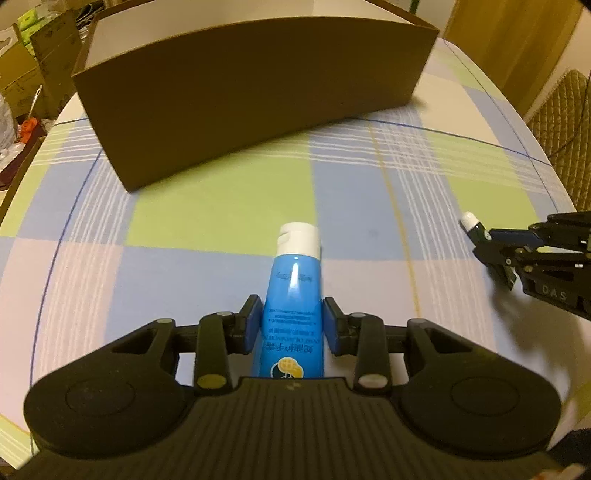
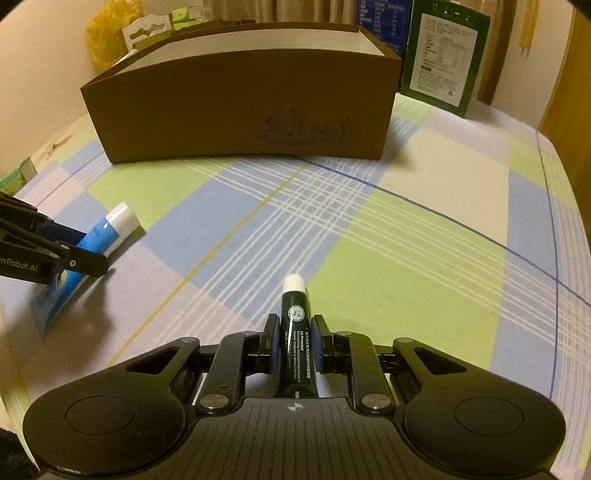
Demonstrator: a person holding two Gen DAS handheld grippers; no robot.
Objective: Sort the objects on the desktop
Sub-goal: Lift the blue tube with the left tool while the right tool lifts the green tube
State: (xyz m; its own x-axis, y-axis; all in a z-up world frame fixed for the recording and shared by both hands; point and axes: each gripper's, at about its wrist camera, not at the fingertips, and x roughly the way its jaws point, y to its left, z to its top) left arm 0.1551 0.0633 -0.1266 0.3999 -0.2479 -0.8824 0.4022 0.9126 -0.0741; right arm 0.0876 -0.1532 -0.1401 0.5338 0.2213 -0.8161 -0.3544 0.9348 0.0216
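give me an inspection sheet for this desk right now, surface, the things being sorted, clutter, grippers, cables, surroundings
Surface: checked tablecloth, flat.
Job's things: blue tube and dark green tube, both white-capped, both gripped; brown box, open-topped, contents hidden.
Clutter: green carton behind the box.
Grippers: left gripper shut on blue tube; right gripper shut on dark green tube.
Cables: nothing seen.
Surroundings: cardboard boxes, quilted chair, yellow bag.

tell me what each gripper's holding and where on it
Left gripper grips the blue tube mid-body; right gripper grips the dark green lip-balm stick mid-body.
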